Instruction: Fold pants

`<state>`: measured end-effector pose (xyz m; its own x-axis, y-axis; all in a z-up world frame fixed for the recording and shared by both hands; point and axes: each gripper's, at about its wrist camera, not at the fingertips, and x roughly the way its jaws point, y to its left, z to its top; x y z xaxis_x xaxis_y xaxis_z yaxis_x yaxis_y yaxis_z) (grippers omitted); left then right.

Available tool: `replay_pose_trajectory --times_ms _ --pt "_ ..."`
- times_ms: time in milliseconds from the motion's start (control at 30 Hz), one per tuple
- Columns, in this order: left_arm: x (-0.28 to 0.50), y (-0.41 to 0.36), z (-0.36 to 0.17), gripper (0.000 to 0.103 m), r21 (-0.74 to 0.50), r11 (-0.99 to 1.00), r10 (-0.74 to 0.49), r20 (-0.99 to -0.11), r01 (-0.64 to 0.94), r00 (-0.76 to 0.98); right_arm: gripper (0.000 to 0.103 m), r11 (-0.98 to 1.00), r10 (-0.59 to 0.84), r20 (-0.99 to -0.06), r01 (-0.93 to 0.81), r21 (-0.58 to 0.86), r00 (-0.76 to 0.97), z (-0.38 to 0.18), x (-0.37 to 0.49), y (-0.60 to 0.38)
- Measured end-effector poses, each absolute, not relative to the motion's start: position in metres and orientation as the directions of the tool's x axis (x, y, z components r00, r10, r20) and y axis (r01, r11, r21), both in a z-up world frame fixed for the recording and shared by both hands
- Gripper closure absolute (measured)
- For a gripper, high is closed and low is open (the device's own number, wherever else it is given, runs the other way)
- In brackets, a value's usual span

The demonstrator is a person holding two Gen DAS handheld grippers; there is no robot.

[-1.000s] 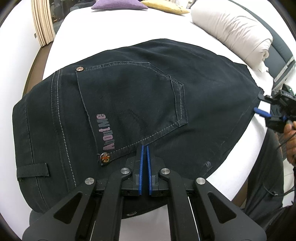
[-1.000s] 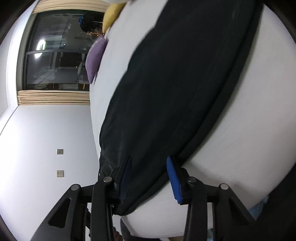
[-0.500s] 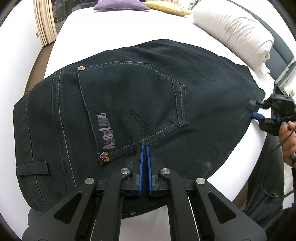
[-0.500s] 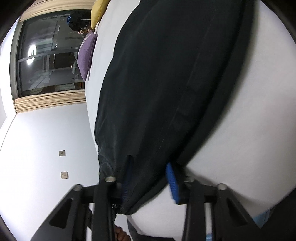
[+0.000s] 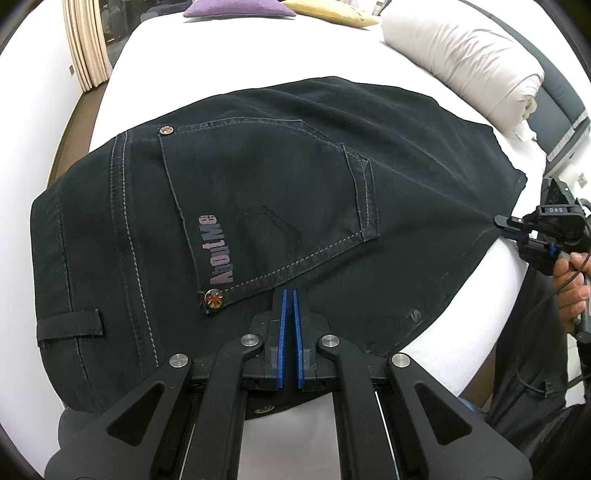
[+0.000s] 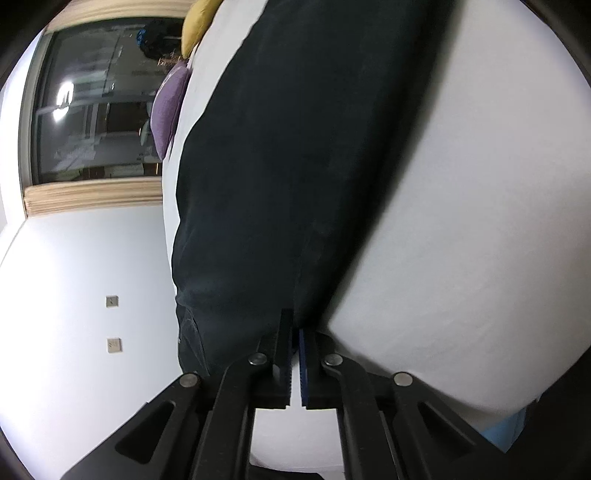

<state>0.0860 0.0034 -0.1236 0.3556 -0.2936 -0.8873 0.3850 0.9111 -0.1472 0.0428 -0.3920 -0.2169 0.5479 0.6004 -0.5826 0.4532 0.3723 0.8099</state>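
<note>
Black pants (image 5: 280, 206) lying crosswise on bed (image 5: 229, 59), left gripper (image 5: 289, 295) closed on fabric, right gripper (image 6: 295, 332) just clamped hem

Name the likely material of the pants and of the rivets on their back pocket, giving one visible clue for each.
Pants: dark matte woven cotton, probably denim, given the pale contrast stitching and patch pocket. Rivets: apparently metal, since they shine coppery against the cloth.

Both grippers' jaws closed, gripping.

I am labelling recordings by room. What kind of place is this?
Most likely a bedroom: the pants lie on a white bed, with a rolled duvet and two cushions at its far end.
</note>
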Motion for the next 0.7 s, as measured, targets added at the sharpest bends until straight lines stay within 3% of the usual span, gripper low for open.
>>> replay_pose_trajectory --times_ms 67,100,167,300,400,467,500,533,567,633,700 --pt "0.084 0.006 -0.122 0.1 -0.141 0.911 -0.29 -0.889 0.388 0.356 0.081 0.418 0.59 -0.623 0.465 0.78 0.514 -0.201 0.041 -0.395" --pt "0.082 0.007 -0.122 0.1 -0.14 0.91 -0.289 -0.889 0.39 0.355 0.065 0.471 0.556 -0.652 0.451 0.759 0.516 -0.187 0.04 -0.396" --pt "0.079 0.009 -0.123 0.1 -0.144 0.91 -0.292 -0.889 0.389 0.353 0.063 0.563 0.514 -0.677 0.388 0.73 0.527 -0.162 0.043 -0.394" --pt "0.077 0.007 -0.124 0.1 -0.144 0.913 -0.288 -0.89 0.381 0.354 0.063 0.541 0.629 -0.561 0.216 0.813 0.538 -0.137 0.078 -0.358" --pt "0.073 0.005 -0.124 0.1 -0.112 0.911 -0.266 -0.895 0.397 0.358 0.063 0.485 0.734 -0.485 0.133 0.865 0.477 -0.153 0.112 -0.319" --pt "0.072 0.007 -0.124 0.1 -0.117 0.91 -0.269 -0.897 0.397 0.352 0.063 0.485 0.74 -0.507 0.172 0.857 0.443 -0.178 0.127 -0.308" --pt "0.072 0.009 -0.123 0.1 -0.122 0.911 -0.271 -0.897 0.395 0.348 0.063 0.49 0.736 -0.528 0.205 0.847 0.424 -0.193 0.128 -0.309" --pt "0.072 0.01 -0.122 0.1 -0.127 0.911 -0.273 -0.898 0.392 0.344 0.089 0.491 0.726 -0.543 0.236 0.839 0.422 -0.207 0.127 -0.313" --pt "0.071 0.009 -0.12 0.1 -0.129 0.913 -0.272 -0.899 0.386 0.343 0.103 0.481 0.72 -0.546 0.259 0.838 0.428 -0.216 0.121 -0.321" --pt "0.073 0.006 -0.111 0.1 -0.108 0.918 -0.258 -0.895 0.383 0.365 0.103 0.409 0.726 -0.494 0.277 0.87 0.478 -0.226 0.103 -0.345" --pt "0.081 0.002 -0.099 0.1 -0.123 0.916 -0.283 -0.872 0.381 0.399 0.103 0.41 0.675 -0.518 0.316 0.855 0.525 -0.224 0.084 -0.374"
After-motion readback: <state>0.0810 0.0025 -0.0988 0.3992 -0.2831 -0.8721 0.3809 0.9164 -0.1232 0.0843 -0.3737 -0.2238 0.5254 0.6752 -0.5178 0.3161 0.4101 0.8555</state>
